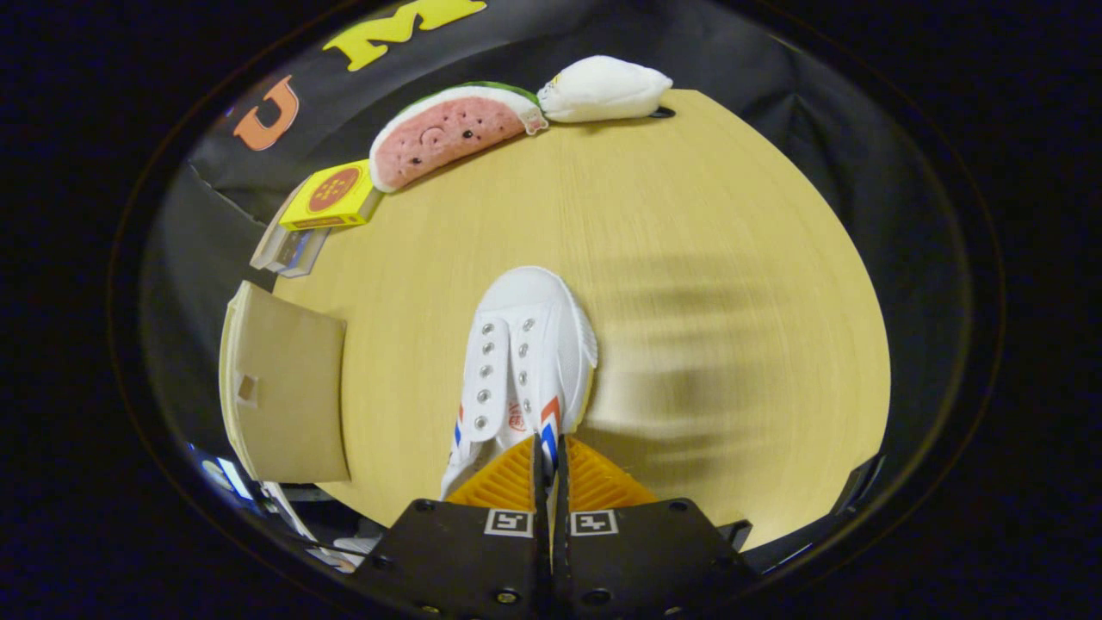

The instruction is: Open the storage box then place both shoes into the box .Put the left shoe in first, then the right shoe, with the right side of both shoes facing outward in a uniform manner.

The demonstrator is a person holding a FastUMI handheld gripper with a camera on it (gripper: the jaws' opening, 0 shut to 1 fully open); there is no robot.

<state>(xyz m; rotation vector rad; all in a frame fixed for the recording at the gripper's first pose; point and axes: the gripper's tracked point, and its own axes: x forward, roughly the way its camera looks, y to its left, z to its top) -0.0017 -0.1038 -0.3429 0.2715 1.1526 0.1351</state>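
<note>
Nearest, the tool [549, 461]: black housings with square markers, two orange ribbed fingers [504, 478] drawn almost together, clenched on the thin collar edge of a white shoe [525, 362] at its heel end. Shoe stretching straight ahead from the fingertips, toe pointing away, two rows of metal eyelets without laces, red and blue stripes on both sides near the opening. Hard to tell whether lifted or resting on the desk [689, 258], a light wood-grain top with blurred shadows just right of the shoe. To the left of the shoe, at the desk's near-left edge, a tan cardboard panel [288, 387] with a small square cut-out, apparently a flap or lid of the storage box; open or closed cannot be told from here. Farther along the left edge, a yellow carton [331, 196] with a red round emblem, lying on a clear plastic case [288, 250]. Beyond it at the far edge, a plush watermelon slice [452, 129] with pink face and green rind, and touching its right tip, a white plush pouch-shaped toy [603, 88].
</note>
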